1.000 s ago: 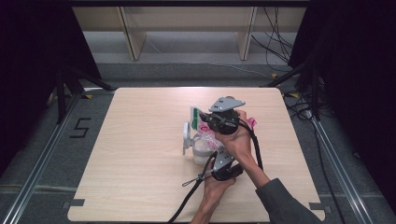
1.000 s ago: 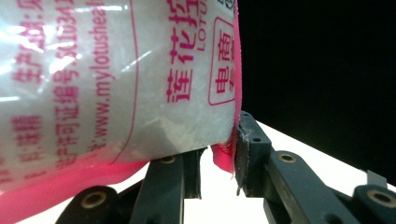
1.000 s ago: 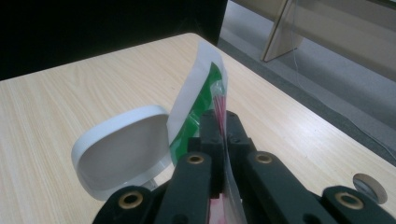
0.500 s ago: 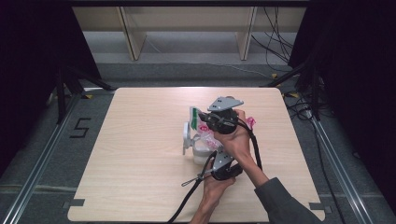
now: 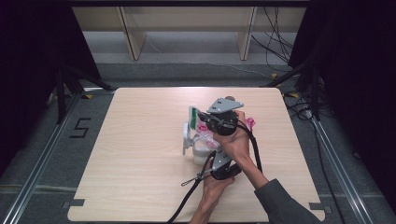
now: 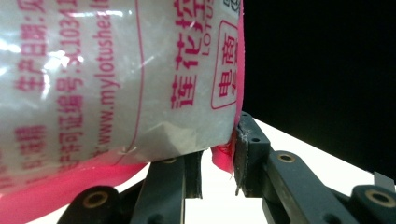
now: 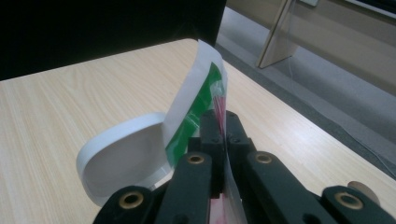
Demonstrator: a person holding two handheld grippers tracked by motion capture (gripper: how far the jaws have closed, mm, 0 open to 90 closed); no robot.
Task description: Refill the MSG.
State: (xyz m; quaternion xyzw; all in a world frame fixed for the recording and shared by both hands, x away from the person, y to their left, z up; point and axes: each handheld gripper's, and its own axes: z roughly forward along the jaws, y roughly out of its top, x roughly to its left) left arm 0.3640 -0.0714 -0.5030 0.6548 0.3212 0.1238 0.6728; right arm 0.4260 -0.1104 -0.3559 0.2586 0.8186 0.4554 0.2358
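Near the middle of the table [image 5: 116, 154], the left gripper [image 6: 217, 170] grasps the lower part of a plastic bag [image 6: 107, 79] with pink print, its jaws pressing on the bag's pink edge. The right gripper [image 7: 223, 122] is clenched on the bag's top edge with the green strip [image 7: 198, 109]. A white round container [image 7: 121, 161] stands just beside it.
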